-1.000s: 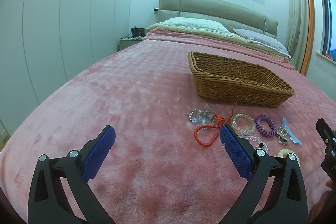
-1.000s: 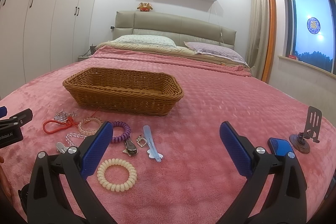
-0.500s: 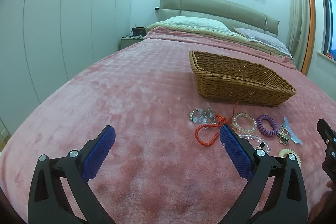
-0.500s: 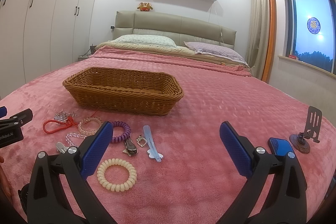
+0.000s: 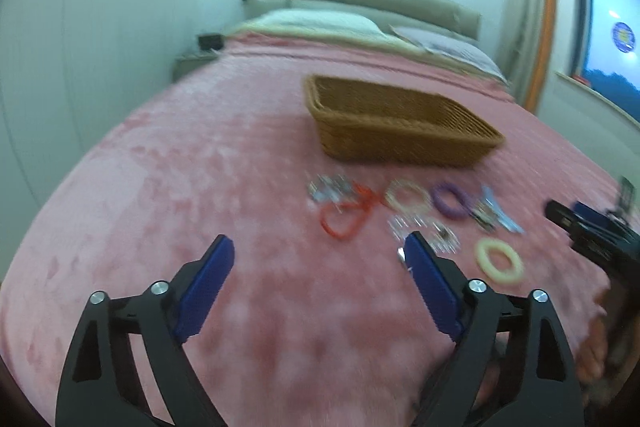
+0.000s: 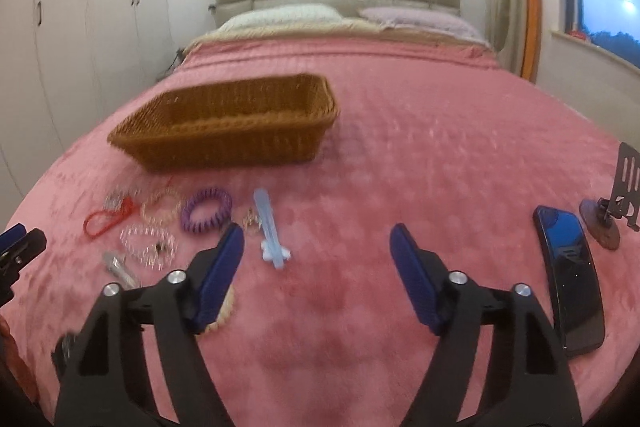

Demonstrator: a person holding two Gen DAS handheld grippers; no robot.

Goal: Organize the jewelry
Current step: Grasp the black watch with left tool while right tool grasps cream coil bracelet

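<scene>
Since a second ago both views have swung down and toward the jewelry, and both frames are now motion-blurred. In the right wrist view the wicker basket (image 6: 224, 123) has slid left and the phone (image 6: 570, 283) has come fully into frame. No writing or label can be read in either current frame; the blur wipes out the lettering on the other gripper's body.

Left gripper (image 5: 316, 253): tilted down over the pink blanket (image 5: 180, 187), jaws spread but closing, nothing between them. Its right fingertip sits in front of the clear bead bracelet (image 5: 424, 231); contact cannot be judged.

Right gripper (image 6: 318, 241): also tilted down, jaws spread and closing, only bare blanket between them. Its left finger overlaps the cream coil hair tie (image 6: 222, 311). The light blue hair clip (image 6: 270, 231) lies just ahead of that finger.

The jewelry lies loose on the bed in front of the basket, none of it inside as far as the visible part shows: red cord loop (image 5: 344, 223), silver cluster (image 5: 328, 189), pink bead bracelet (image 5: 408, 195), purple coil hair tie (image 5: 452, 201), and a silver clip (image 6: 120, 267). The phone lies flat at the far right, beside a small phone stand (image 6: 612, 215).

A bit of hand (image 5: 600, 339) shows at the left view's lower right edge.
</scene>
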